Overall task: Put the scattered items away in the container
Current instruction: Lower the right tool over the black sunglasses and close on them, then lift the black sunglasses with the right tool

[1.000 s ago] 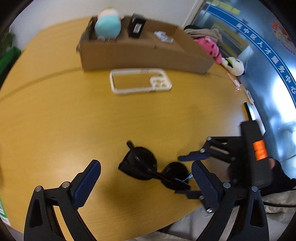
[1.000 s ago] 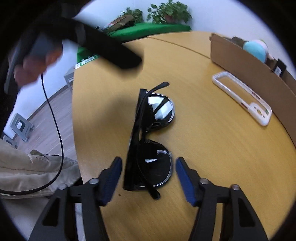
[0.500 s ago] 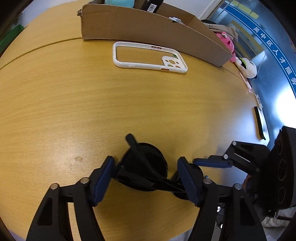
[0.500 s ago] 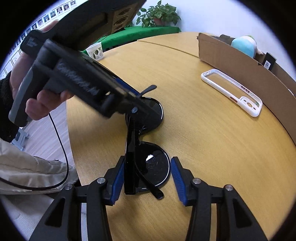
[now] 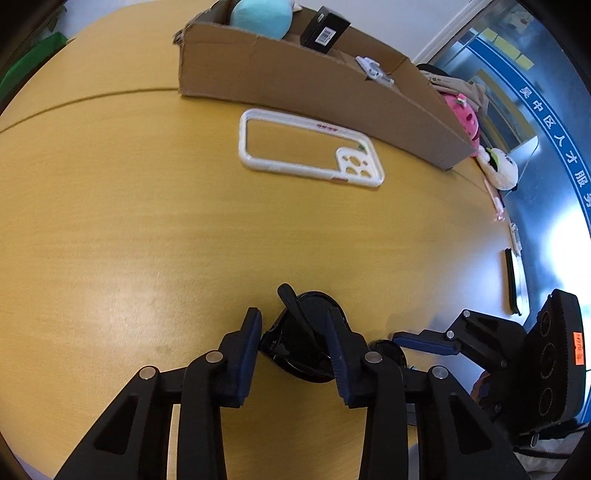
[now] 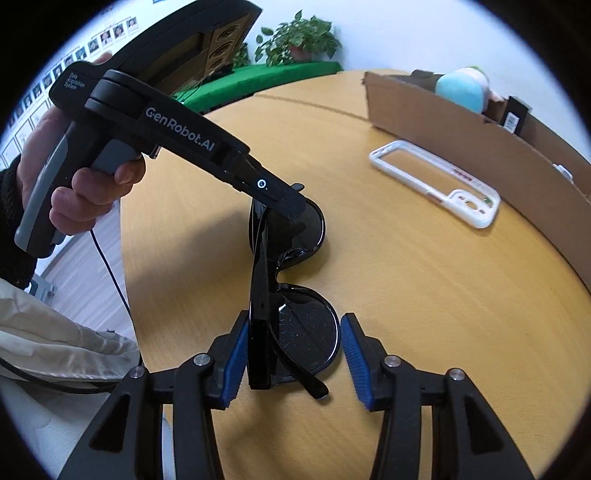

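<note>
The folded black sunglasses (image 6: 291, 295) lie on the wooden table (image 5: 147, 229) near its front edge, with their long axis running straight away from the right gripper (image 6: 291, 362) and crosswise to the left gripper (image 5: 293, 350). The near lens sits between the right gripper's blue pads: the left pad is touching or just beside the stacked temple arms, while the right pad stands apart from the lens rim, so that gripper brackets the glasses with its jaws part open and does not clamp them. The far lens lies between the left gripper's fingers; its jaws have just been closing around that end. In the left wrist view both pads appear to meet the frame, one at the hinge corner and one across the lens, so it reads as gripping the sunglasses. Each hand therefore covers one end of the long axis, and neither is clearly nearer. The person's hand (image 6: 85, 184) holds the left gripper's handle, off to the left in the right wrist view.

Beyond the glasses, ahead of both tools, a white phone case (image 5: 310, 151) lies flat, well apart from the sunglasses. Just past it stands the cardboard box (image 5: 295, 85), already holding a teal plush (image 5: 258, 16) and a small black box (image 5: 325, 29). Judged from this layout, the lift should carry the glasses forward over the phone case into the box.
</note>
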### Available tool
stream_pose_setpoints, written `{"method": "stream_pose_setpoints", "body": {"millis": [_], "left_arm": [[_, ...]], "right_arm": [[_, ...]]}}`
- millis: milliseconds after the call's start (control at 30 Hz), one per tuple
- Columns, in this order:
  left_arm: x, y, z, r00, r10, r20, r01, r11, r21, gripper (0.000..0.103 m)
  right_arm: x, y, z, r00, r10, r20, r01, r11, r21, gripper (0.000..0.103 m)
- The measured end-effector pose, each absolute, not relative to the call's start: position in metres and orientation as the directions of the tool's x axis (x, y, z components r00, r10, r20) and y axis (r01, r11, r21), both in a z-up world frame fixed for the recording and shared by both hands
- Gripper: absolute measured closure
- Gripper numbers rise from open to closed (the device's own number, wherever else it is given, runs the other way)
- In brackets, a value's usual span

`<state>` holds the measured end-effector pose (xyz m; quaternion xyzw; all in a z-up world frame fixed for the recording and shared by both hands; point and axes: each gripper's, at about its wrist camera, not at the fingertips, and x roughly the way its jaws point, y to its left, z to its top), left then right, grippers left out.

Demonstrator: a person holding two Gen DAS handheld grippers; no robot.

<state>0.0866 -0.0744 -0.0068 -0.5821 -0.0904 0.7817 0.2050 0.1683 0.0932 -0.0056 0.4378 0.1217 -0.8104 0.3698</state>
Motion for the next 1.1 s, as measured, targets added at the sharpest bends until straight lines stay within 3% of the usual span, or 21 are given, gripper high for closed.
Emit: {"method": "stream_pose_setpoints", "body": {"millis": [167,200,233,267,400,667,767,833,900,933,967,1067,1100], "left_arm": [[0.067,-0.056,0.024,-0.273,0.452,-0.849,-0.272,-0.883,-0.383,0.067],[0.062,-0.052,0.031,-0.275,0.470,-0.838,-0.287,-0.873,-0.395,0.071],[0.055,-0.044,0.039,-0.262,0.516,-0.816,-0.310,-0.845,-0.435,0.083],[0.050,-0.037,0.047,-0.257,0.535,-0.805,-0.332,-0.831,-0.446,0.089],[0.023,-0.004,0.064,-0.260,0.544,-0.798,-0.413,-0.810,-0.417,0.095],[0.019,-0.014,0.039,-0.262,0.500,-0.825,-0.340,-0.848,-0.406,0.094],[0.032,-0.016,0.015,-0.221,0.490,-0.843,-0.305,-0.856,-0.418,0.088],[0.045,-0.017,0.000,-0.188,0.490,-0.852,-0.272,-0.859,-0.434,0.076],[0.053,-0.020,-0.013,-0.161,0.506,-0.847,-0.243,-0.852,-0.463,0.053],[0.056,-0.021,-0.019,-0.147,0.518,-0.843,-0.227,-0.847,-0.481,0.050],[0.059,-0.022,-0.023,-0.135,0.525,-0.841,-0.215,-0.844,-0.492,0.045],[0.061,-0.023,-0.029,-0.128,0.560,-0.819,-0.198,-0.823,-0.532,0.040],[0.059,-0.022,-0.029,-0.126,0.569,-0.813,-0.194,-0.817,-0.542,0.038]], "right_arm": [[0.163,0.109,0.019,-0.415,-0.491,-0.766,0.680,-0.727,0.098,0.056],[0.160,0.113,0.027,-0.431,-0.496,-0.754,0.676,-0.731,0.095,0.073],[0.159,0.118,0.035,-0.438,-0.509,-0.741,0.677,-0.729,0.100,0.092],[0.158,0.120,0.041,-0.451,-0.504,-0.737,0.672,-0.735,0.091,0.094],[0.141,0.126,0.050,-0.494,-0.440,-0.750,0.653,-0.757,0.015,0.094],[0.130,0.137,0.023,-0.454,-0.419,-0.786,0.618,-0.784,0.060,0.095],[0.135,0.129,0.014,-0.455,-0.392,-0.800,0.631,-0.775,0.021,0.096],[0.136,0.124,0.009,-0.444,-0.386,-0.809,0.643,-0.766,0.012,0.095],[0.138,0.124,0.007,-0.428,-0.406,-0.807,0.649,-0.760,0.039,0.094],[0.139,0.126,0.007,-0.423,-0.420,-0.803,0.649,-0.759,0.055,0.093],[0.140,0.128,0.009,-0.417,-0.438,-0.797,0.649,-0.757,0.076,0.088],[0.141,0.130,0.011,-0.400,-0.464,-0.790,0.653,-0.750,0.110,0.054],[0.139,0.130,0.009,-0.393,-0.462,-0.795,0.651,-0.751,0.115,0.051]]}}
